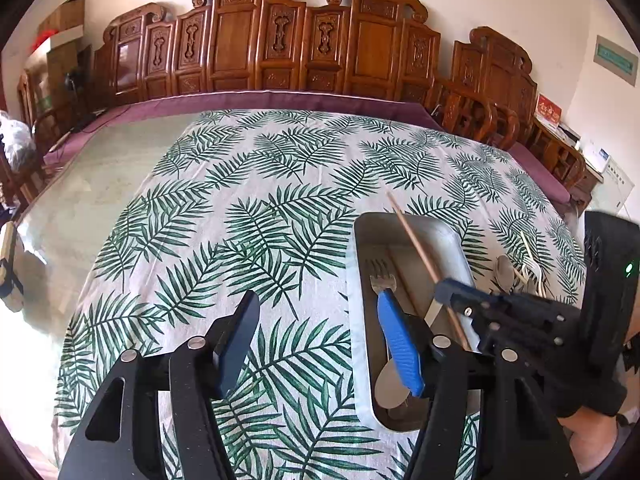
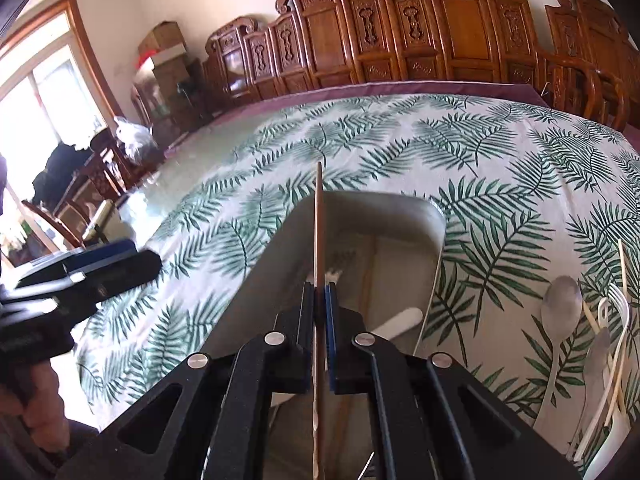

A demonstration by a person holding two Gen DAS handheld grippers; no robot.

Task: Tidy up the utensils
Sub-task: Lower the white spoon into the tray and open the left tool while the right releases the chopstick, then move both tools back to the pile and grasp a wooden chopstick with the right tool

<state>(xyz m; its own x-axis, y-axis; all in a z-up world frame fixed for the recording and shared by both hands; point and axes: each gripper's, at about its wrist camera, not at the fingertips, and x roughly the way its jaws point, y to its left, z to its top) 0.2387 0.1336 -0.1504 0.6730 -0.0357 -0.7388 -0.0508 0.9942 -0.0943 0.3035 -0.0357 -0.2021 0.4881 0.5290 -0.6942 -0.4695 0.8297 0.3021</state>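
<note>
I've got my right gripper (image 2: 319, 300) closest in, its fingers pressed together and pinching a wooden chopstick (image 2: 319, 216) that sticks up and away past the tips, right over the grey tray (image 2: 260, 264). From the left wrist view that same chopstick (image 1: 416, 248) slants across the tray (image 1: 362, 240), and the right gripper (image 1: 450, 296) comes in from the right side. My left gripper (image 1: 320, 336) has its fingers spread, nothing between them; the left one hangs over the leaf-print cloth (image 1: 240, 200), the blue-padded right one (image 1: 400, 344) sits over the tray's near end. Inside the tray I see a metal fork (image 1: 382, 276) lying lengthways with its tines toward the far end, and a spoon bowl (image 1: 390, 386) at the near end, partly behind that blue pad. Just right of the tray, toward the right edge of the surface, loose utensils lie on the cloth: a metal spoon (image 2: 560, 304), a white plastic fork (image 2: 618, 304) and pale chopsticks (image 2: 623, 268), overlapping one another. Beyond the cloth, bare glossy surface (image 1: 92, 184) runs to the left edge, and carved wooden chairs (image 1: 280, 40) line the far wall.
</note>
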